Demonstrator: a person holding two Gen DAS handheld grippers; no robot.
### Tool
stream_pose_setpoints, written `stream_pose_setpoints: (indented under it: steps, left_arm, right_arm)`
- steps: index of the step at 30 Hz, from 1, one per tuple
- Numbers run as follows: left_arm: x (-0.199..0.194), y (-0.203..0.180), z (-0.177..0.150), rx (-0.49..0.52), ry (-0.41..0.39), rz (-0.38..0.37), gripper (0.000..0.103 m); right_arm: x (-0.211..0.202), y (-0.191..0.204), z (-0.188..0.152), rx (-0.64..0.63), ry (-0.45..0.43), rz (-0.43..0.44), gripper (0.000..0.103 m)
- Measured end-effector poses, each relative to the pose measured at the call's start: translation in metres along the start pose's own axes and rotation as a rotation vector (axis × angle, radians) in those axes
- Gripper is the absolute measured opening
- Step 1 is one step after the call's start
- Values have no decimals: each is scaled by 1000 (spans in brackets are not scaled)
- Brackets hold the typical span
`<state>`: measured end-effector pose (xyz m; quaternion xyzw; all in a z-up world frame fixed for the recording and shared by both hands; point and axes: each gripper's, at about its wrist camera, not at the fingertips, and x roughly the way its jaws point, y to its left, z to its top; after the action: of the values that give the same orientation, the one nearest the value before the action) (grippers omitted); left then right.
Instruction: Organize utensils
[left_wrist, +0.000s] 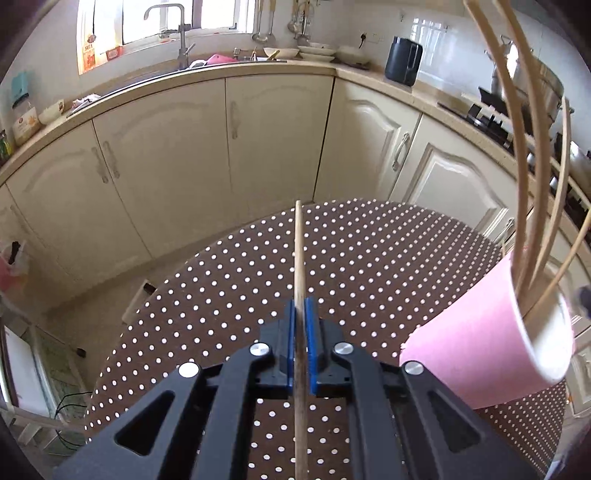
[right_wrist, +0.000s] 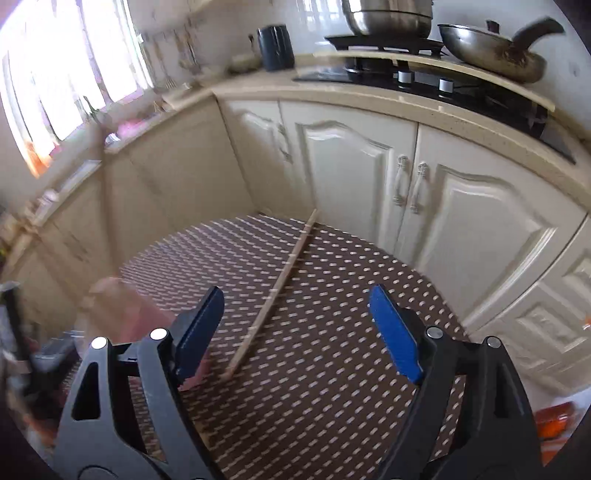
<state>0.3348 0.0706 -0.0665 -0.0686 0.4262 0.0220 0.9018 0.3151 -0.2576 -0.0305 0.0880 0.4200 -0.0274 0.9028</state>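
My left gripper is shut on a wooden chopstick that points forward over the brown polka-dot table. A pink cup stands at the right, close by, with several chopsticks sticking out of it. In the right wrist view my right gripper is open and empty above the table. One chopstick lies on the table ahead of it, between the fingers. The pink cup is a blur at the left.
Cream kitchen cabinets and a worktop ring the table. A sink with a tap is at the back, a black kettle beside it. A hob with a pot and a wok is at the right.
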Motion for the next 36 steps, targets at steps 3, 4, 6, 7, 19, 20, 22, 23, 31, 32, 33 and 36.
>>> stream_pose_setpoints:
  steps: [3,4,6,7,19,20,22,23,31,32,33,36]
  left_arm:
    - [-4,5,1,-22,-17,-26,6]
    - [-5,5,2,-26,-23,-32,6]
    - [-8,11,3,-30,-40,-55,6]
    - [-9,12,4,-32,-46,-59,6]
    - [-3,18,10,-35,-67,-57,6]
    - [-4,18,9,-36,-73,-58,6]
    - [-8,18,9,-36,-92,-64,6]
    - [-10,18,9,-37,-100,-70,6]
    - [-52,9,4,-37,-252,-147,6]
    - [-61,8,3,-38,-284,-149,6]
    - [-70,6,2,-38,-314,-150,6]
    - [-95,2,2,-44,-388,-178,6]
  right_arm:
    - [35,6,3,-1,83,-34,77]
    - [47,8,4,-7,109,-50,61]
    - [68,12,2,9,174,-44,43]
    - [75,14,-1,10,195,-39,43]
    - [104,34,-2,-40,213,-133,8]
    - [101,34,-3,-38,211,-134,7]
    - [98,32,-5,-29,205,-111,5]
    - [96,28,-6,-5,205,-94,5]
    - [24,13,-9,70,28,34,5]
    - [10,12,-9,80,-13,44,5]
    - [1,12,-8,84,-44,43,5]
    - [-36,13,-9,92,-159,56,5]
